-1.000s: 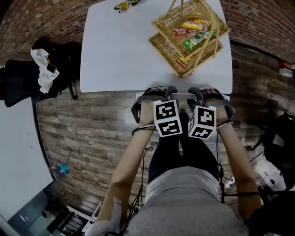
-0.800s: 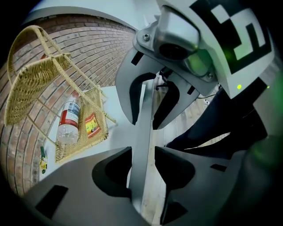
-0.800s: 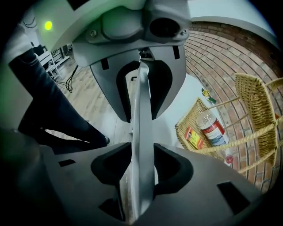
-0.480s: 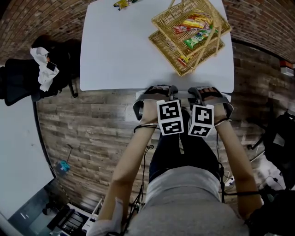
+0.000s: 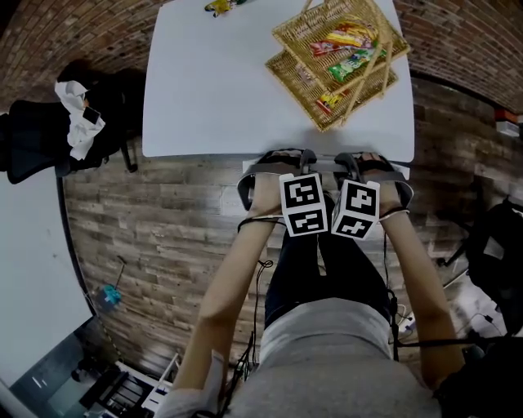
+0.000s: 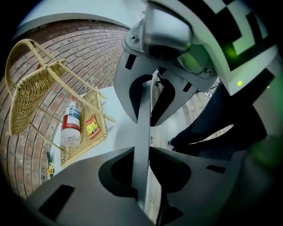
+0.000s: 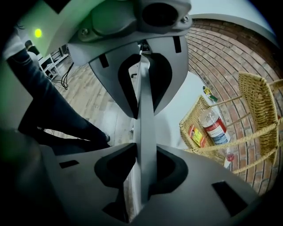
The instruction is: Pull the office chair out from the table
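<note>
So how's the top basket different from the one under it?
The top basket shows its snack packets openly; the bottom basket is mostly covered, one packet peeking out. The top basket sits turned, not lined up with the bottom basket. Both are woven wicker, stacked on the white table.

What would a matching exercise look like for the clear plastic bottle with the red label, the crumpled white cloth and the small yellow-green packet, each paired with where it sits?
Things
1. clear plastic bottle with red label
2. crumpled white cloth
3. small yellow-green packet

Places
A. on the bare top of the white table, at its far edge
B. inside the woven wicker basket
C. draped on the black chair at the left

Pairs: 1-B, 2-C, 3-A
</note>
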A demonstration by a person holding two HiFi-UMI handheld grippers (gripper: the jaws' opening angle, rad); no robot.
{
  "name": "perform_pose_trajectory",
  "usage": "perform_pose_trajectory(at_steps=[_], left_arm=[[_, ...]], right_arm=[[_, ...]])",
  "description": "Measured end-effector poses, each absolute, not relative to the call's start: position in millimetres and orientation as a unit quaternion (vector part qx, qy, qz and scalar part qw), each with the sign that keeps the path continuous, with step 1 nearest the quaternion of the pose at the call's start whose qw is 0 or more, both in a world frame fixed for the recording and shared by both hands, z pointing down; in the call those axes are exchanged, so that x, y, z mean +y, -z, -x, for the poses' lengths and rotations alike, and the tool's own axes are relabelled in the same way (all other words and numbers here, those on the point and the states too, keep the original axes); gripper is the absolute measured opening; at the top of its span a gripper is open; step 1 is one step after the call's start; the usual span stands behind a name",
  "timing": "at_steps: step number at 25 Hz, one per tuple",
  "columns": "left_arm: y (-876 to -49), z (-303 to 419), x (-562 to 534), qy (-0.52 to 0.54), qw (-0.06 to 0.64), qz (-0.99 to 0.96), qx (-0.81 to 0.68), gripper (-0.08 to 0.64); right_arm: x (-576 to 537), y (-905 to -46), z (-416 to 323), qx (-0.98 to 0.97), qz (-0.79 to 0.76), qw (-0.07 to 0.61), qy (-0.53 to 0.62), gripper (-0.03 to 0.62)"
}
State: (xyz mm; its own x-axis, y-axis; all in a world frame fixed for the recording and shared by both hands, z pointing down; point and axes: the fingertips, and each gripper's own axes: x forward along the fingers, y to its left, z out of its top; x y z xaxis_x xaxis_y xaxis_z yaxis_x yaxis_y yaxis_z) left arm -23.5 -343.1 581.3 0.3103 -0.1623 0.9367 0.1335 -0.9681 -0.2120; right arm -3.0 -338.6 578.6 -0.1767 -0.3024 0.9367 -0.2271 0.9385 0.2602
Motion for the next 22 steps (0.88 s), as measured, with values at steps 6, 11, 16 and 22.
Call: perform_pose_trajectory(at_steps=[6,11,16,22], left_arm=[[-580.5,30.9,-322.3,0.592,0.113,0.798,0.012,0.091],[-580.2,41.4,-288.4,0.594,0.106,0.797,0.008,0.087],[-580.7,51.1,-253.0,0.595,0.104,0.797,0.006,0.087],[-581.5,62.1,-204.9,0.592,0.103,0.799,-0.007,0.086]], right_arm=[[-319.4,-578.5,9.8,-0.765,-0.161,0.623,0.032,0.097],[-286.4,-578.0,20.2,-0.769,-0.147,0.621,0.029,0.094],[-251.4,-578.3,29.1,-0.769,-0.147,0.622,0.022,0.094],[-203.8,-580.0,40.0,-0.766,-0.155,0.624,0.019,0.094]])
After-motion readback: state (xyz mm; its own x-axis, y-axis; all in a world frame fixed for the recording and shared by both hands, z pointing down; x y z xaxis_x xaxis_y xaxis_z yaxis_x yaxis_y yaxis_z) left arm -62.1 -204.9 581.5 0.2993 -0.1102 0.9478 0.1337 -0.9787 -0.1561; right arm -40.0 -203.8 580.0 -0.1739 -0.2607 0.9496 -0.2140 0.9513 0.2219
